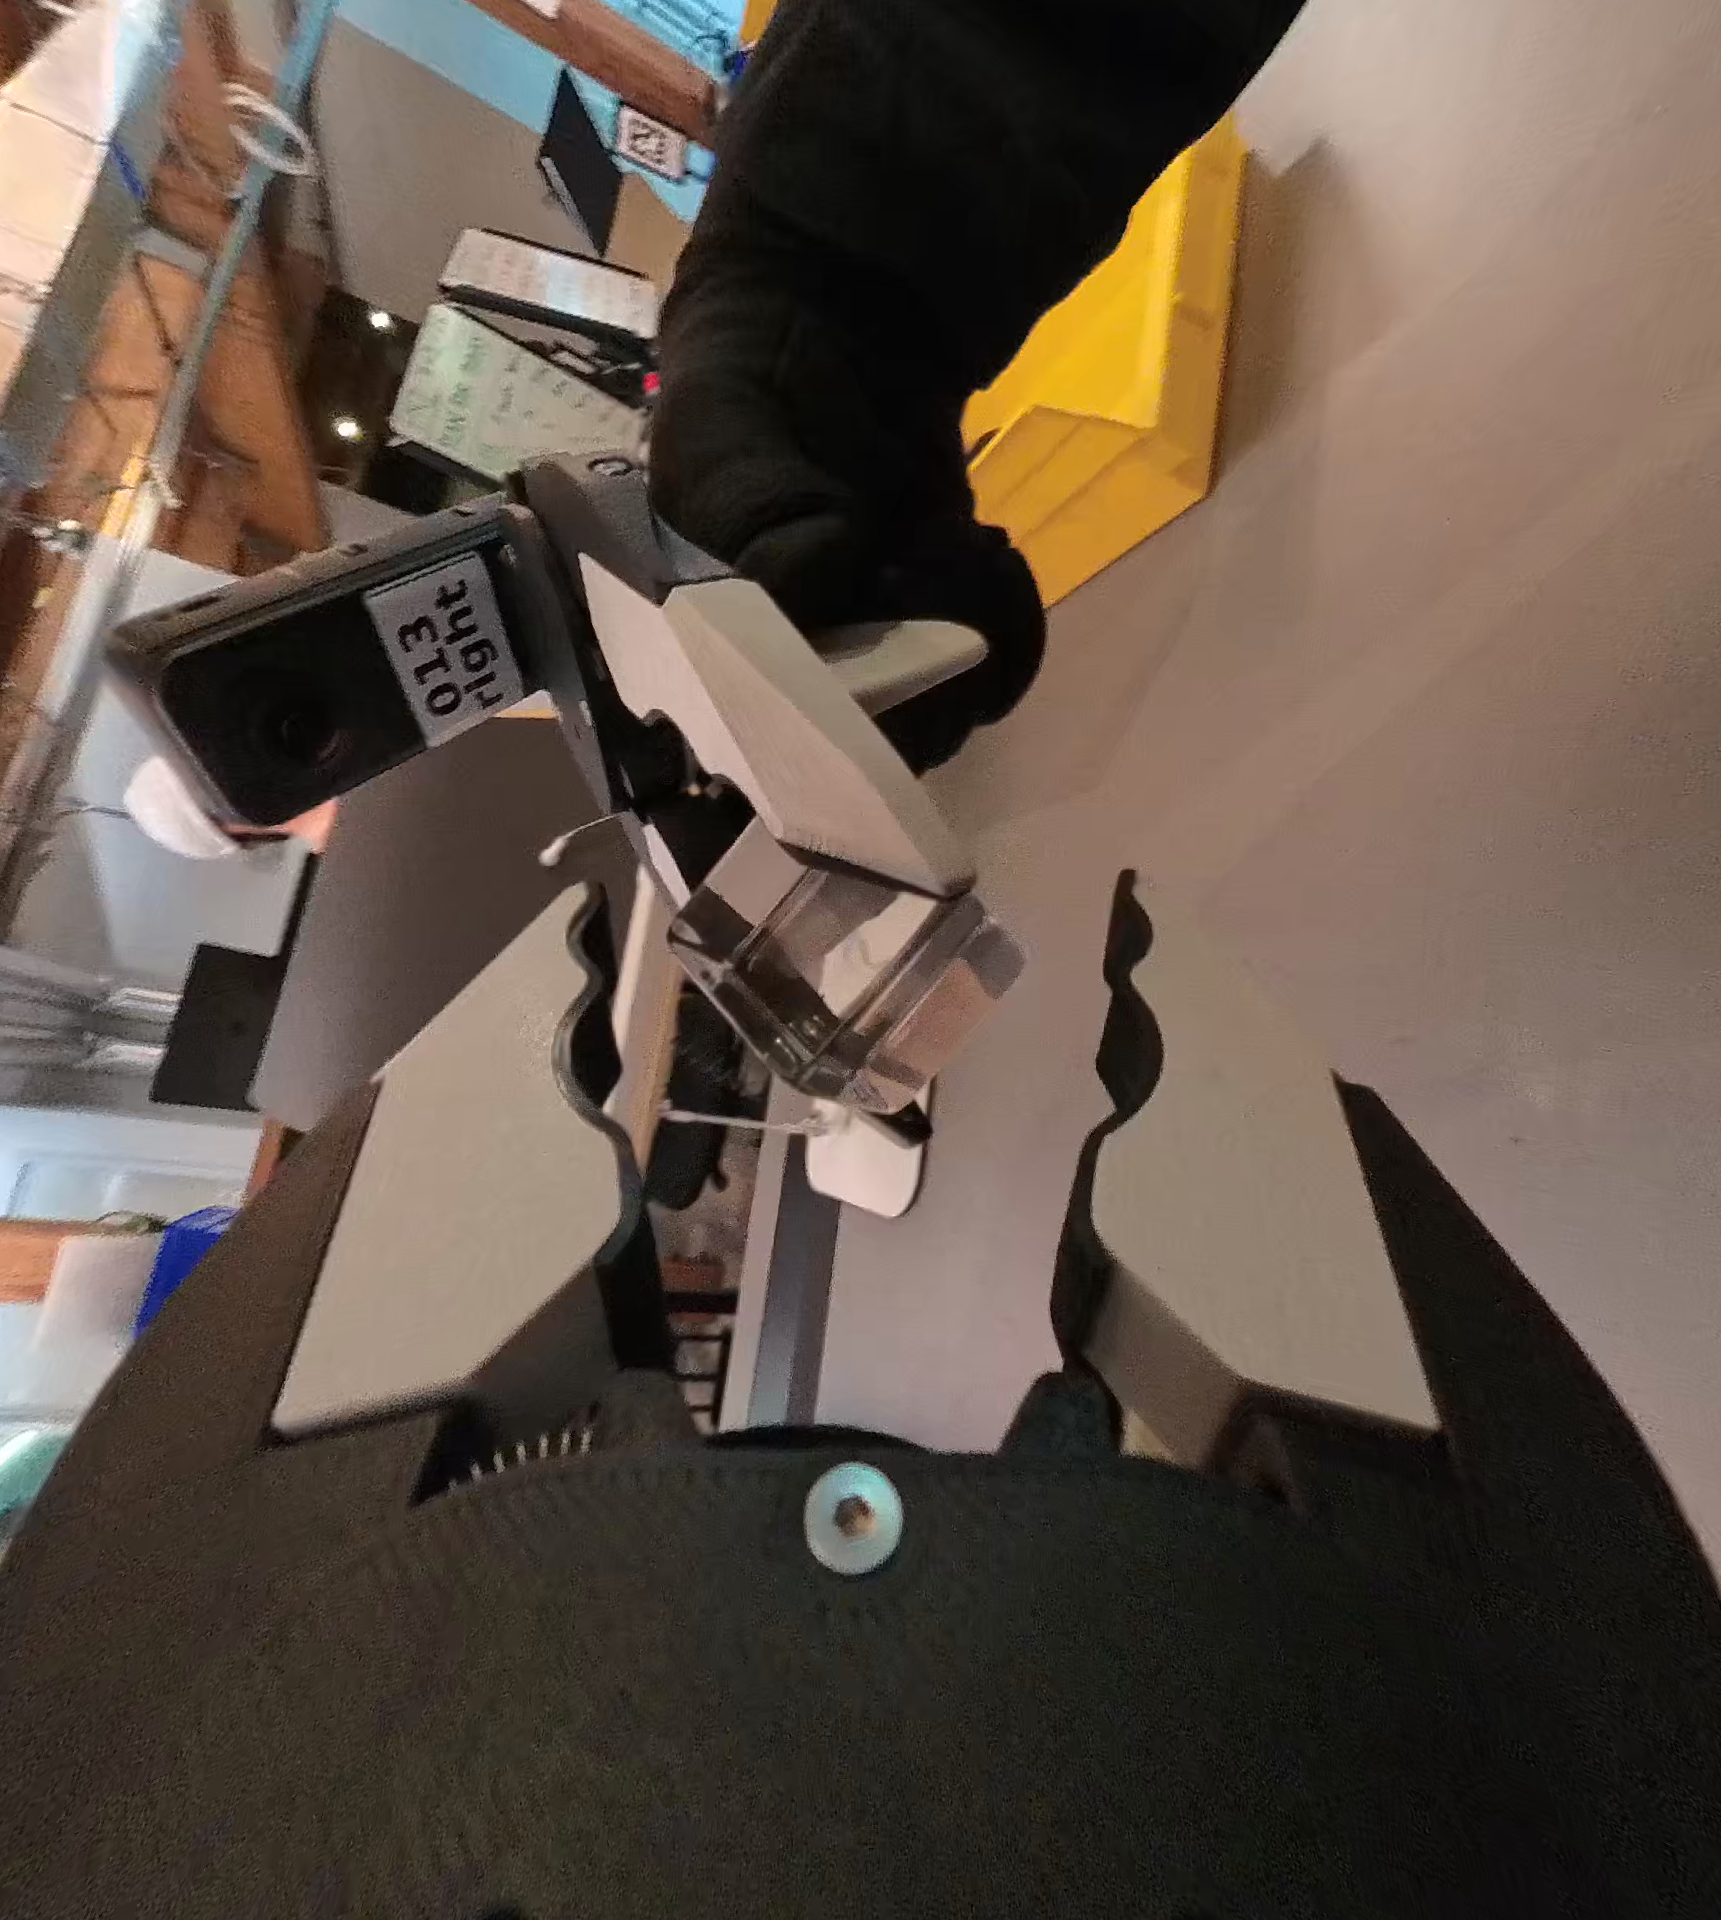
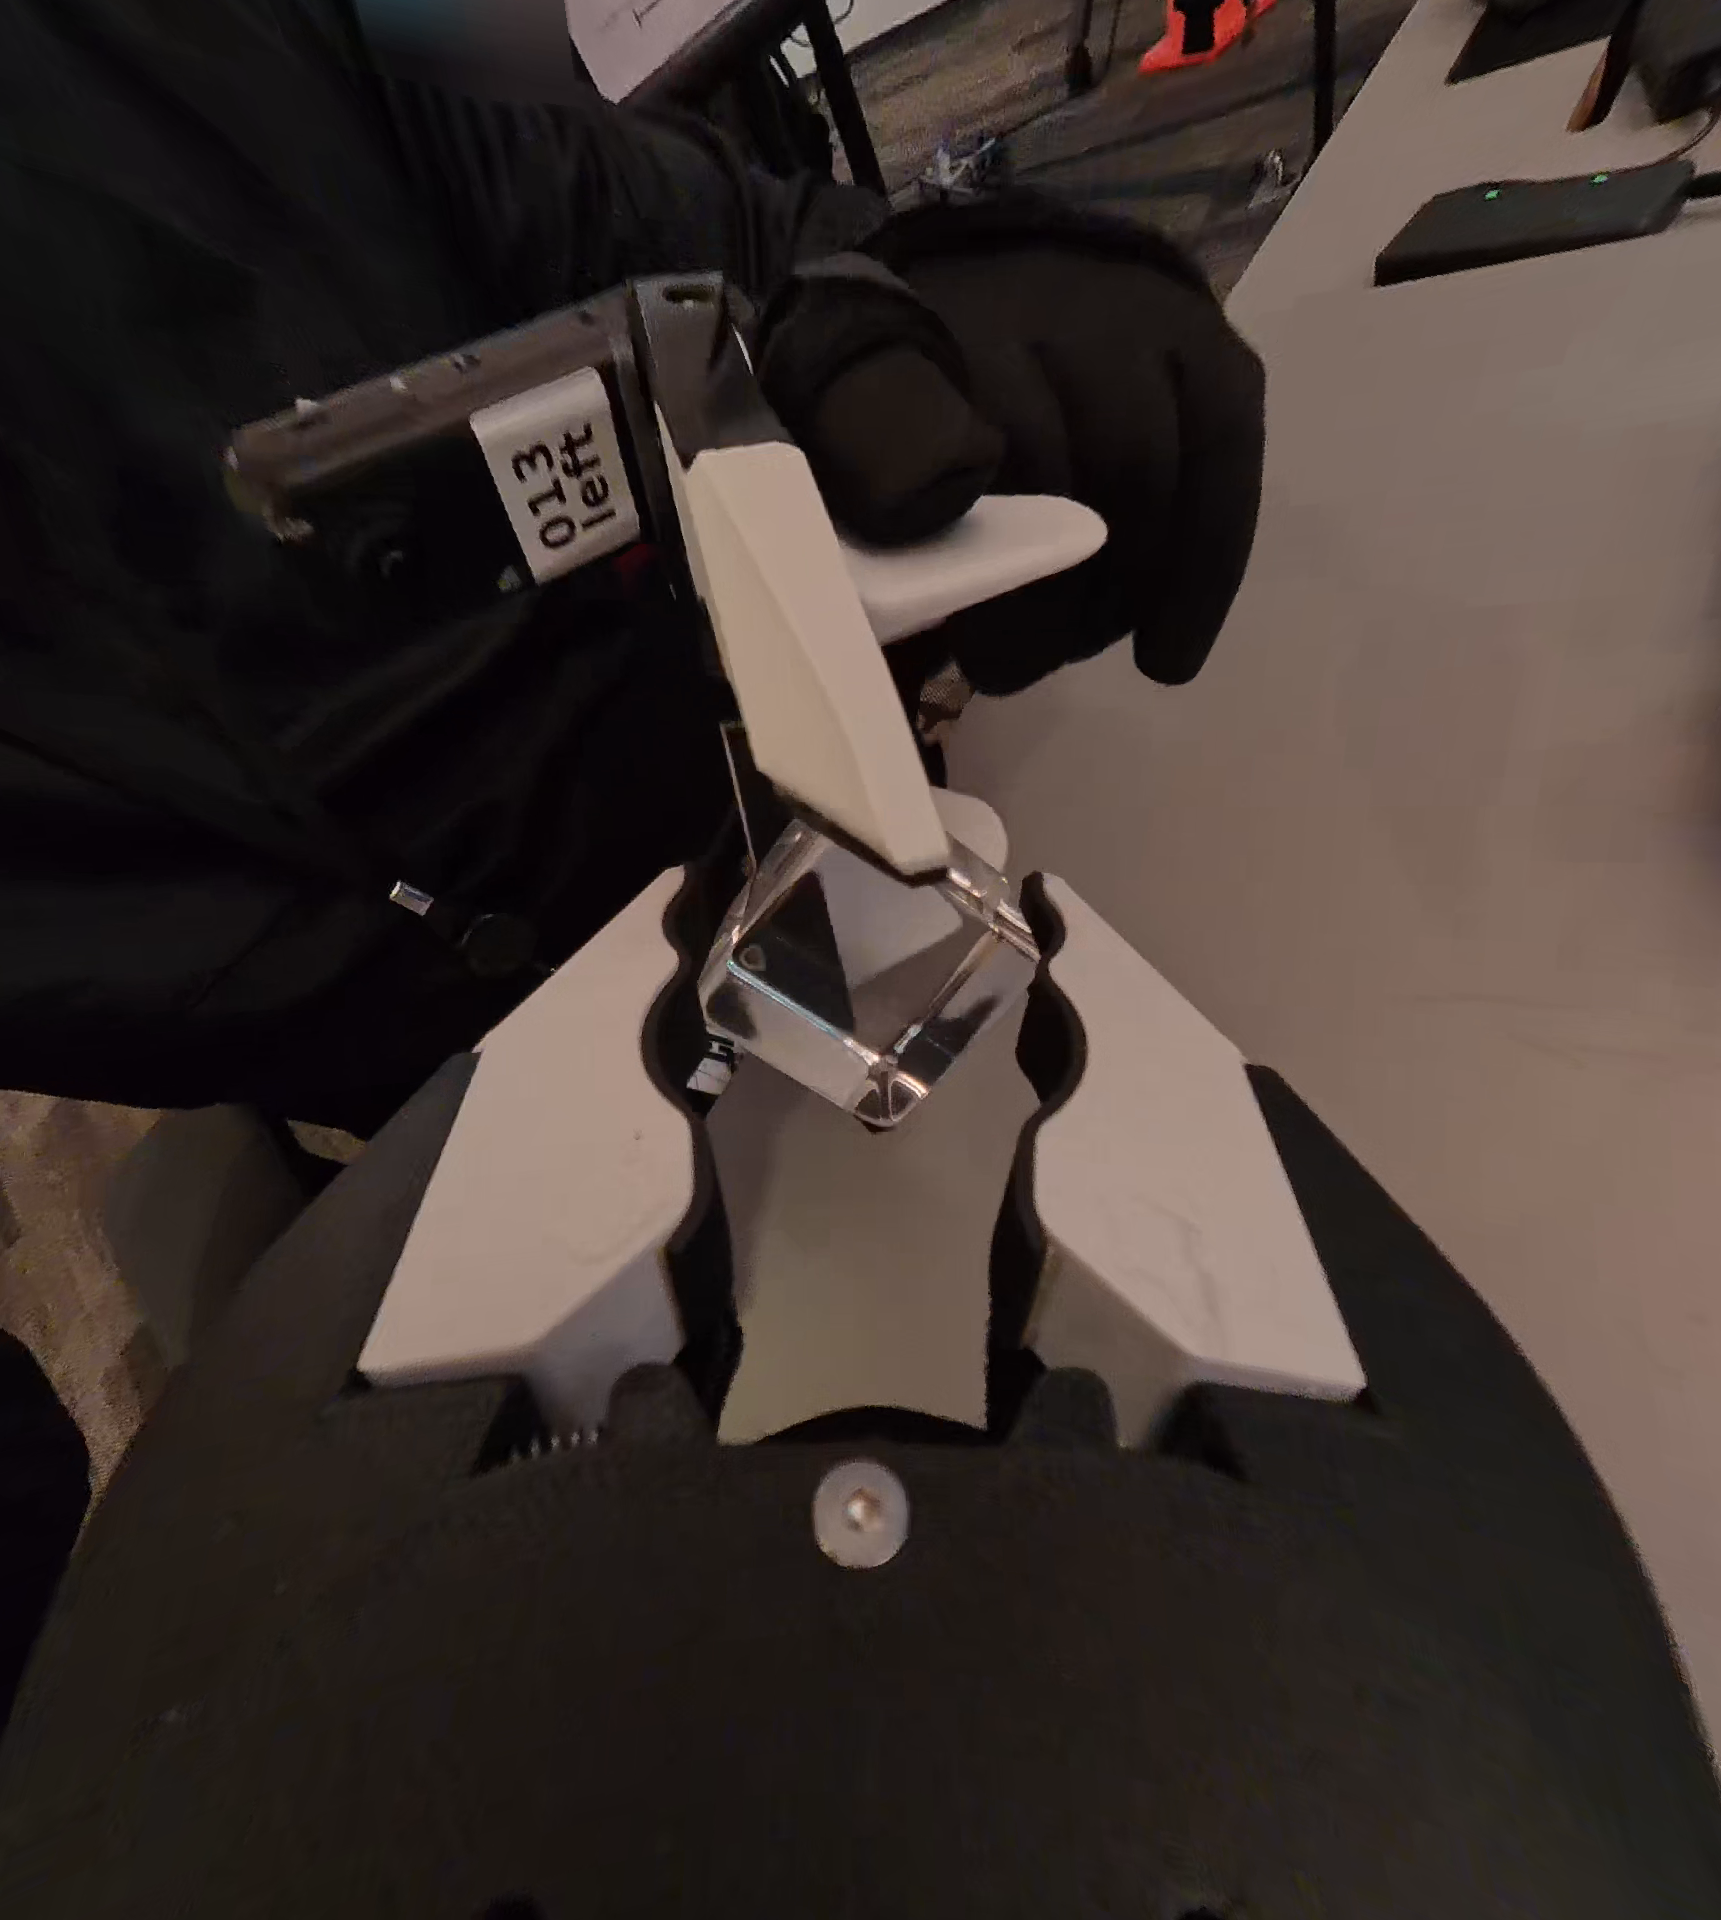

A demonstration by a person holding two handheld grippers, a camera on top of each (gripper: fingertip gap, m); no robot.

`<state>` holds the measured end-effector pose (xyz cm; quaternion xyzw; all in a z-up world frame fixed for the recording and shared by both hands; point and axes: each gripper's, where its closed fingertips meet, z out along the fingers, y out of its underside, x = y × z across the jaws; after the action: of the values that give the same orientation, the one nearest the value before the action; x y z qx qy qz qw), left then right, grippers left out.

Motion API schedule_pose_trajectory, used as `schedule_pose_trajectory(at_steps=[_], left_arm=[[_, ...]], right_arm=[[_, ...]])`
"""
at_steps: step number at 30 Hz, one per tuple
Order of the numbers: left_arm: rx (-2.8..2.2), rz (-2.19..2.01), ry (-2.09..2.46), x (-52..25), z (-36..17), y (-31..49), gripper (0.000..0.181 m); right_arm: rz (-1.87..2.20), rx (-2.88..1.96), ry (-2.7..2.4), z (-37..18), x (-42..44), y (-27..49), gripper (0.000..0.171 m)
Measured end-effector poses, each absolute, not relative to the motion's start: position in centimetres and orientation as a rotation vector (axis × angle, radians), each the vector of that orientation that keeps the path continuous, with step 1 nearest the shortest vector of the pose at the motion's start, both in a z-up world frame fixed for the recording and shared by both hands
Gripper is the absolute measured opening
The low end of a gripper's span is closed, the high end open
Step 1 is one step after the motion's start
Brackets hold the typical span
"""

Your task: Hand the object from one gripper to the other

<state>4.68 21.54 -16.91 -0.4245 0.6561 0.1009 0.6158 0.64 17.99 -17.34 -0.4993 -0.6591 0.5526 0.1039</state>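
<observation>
A clear cube point(image 1: 845, 987) is held in the air above the grey table. In the right wrist view my right gripper point(image 2: 856, 899) has both white fingers pressed against the sides of the cube point(image 2: 866, 1008). The left wrist view shows the right gripper point(image 1: 897, 1029) with one finger above the cube and one below. My left gripper point(image 1: 856, 894) is wide open; its fingers straddle the cube with a gap on each side. It also shows in the right wrist view point(image 2: 955, 847), one finger in front of the cube and one behind. Black-gloved hands point(image 2: 1095, 416) hold both grippers.
The grey table point(image 1: 1458, 727) lies under both grippers. A yellow bin point(image 1: 1116, 395) stands on it behind the right hand. A flat black device with green lights point(image 2: 1542, 218) lies at the table's far edge. Shelves with cardboard boxes point(image 1: 4, 260) stand beyond the table. Left and right tips are no more than a few centimetres apart.
</observation>
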Motion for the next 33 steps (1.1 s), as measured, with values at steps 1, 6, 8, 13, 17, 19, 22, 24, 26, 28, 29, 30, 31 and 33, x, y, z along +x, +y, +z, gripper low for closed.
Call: schedule_pose_trajectory(at_steps=[1,6,8,13,17,19,22,24,26,28,29,30,31,33], left_arm=[[-0.970,0.260,1.491,4.6,-16.9,21.8,0.093],[-0.932,0.306,1.415,4.4,-16.5,22.2,0.077],[-0.915,0.314,1.420,4.5,-16.6,22.1,0.070],[-0.907,0.307,1.406,4.5,-16.7,22.1,0.070],[-0.911,0.293,1.418,4.5,-16.8,22.1,0.069],[-0.922,0.285,1.420,4.4,-16.9,22.1,0.069],[-0.934,0.293,1.416,4.2,-16.8,22.4,0.069],[-0.950,0.285,1.411,4.1,-16.7,22.5,0.069],[-0.968,0.274,1.399,3.8,-16.4,22.7,0.069],[-1.002,0.253,1.395,3.5,-16.3,23.1,0.070],[-1.021,0.240,1.394,3.2,-16.3,23.3,0.070],[-1.047,0.230,1.400,3.0,-16.3,23.5,0.069],[-1.078,0.210,1.410,2.8,-16.3,23.7,0.069],[-1.150,0.090,1.456,2.6,-16.6,23.7,0.069]], right_arm=[[1.643,-1.464,-1.939,-17.2,0.6,17.9,0.058],[1.693,-1.439,-1.920,-17.1,0.4,17.6,0.058],[1.703,-1.440,-1.918,-17.2,0.3,17.5,0.058],[1.719,-1.434,-1.914,-17.3,0.1,17.5,0.058],[1.722,-1.432,-1.912,-17.4,0.0,17.5,0.058],[1.731,-1.432,-1.904,-17.4,0.0,17.6,0.060],[1.717,-1.431,-1.881,-17.3,-0.3,17.9,0.063],[1.684,-1.425,-1.850,-17.0,-0.6,18.3,0.066],[1.632,-1.430,-1.781,-16.2,-0.8,19.3,0.077],[1.552,-1.422,-1.694,-14.9,-0.6,20.6,0.082],[1.490,-1.413,-1.659,-14.3,-0.3,21.2,0.082],[1.401,-1.410,-1.632,-13.9,0.0,21.9,0.082],[1.294,-1.404,-1.618,-13.7,0.3,22.5,0.082],[1.082,-1.362,-1.624,-13.3,1.1,23.0,0.081]])
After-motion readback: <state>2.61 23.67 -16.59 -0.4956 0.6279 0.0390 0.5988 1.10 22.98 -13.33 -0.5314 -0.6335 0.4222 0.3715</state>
